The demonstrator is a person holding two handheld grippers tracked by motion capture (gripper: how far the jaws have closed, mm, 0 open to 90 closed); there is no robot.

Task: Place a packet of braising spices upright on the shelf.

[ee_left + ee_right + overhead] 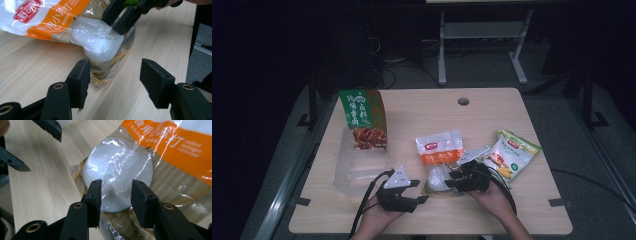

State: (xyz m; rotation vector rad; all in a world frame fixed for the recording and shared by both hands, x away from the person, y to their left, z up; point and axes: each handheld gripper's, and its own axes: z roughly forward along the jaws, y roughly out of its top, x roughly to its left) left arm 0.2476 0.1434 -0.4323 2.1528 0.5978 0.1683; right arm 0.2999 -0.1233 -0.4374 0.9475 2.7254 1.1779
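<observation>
A white and orange bag (439, 150) with a clear lower half lies flat at the middle of the wooden table (412, 110). A lump of white powder (96, 40) fills its clear part. My right gripper (452, 179) comes in from the right, and its jaws stand apart over that lump (117, 172), tips against the film. In the left gripper view the right gripper (120, 17) rests on top of the lump. My left gripper (419, 192) is open just short of the bag's near corner (105, 75), low over the table.
A tall green and brown snack bag (362, 117) stands in a clear plastic box (354, 170) at the left. A yellow and green corn bag (512, 155) lies right of my right hand. A cable hole (463, 101) sits near the far edge.
</observation>
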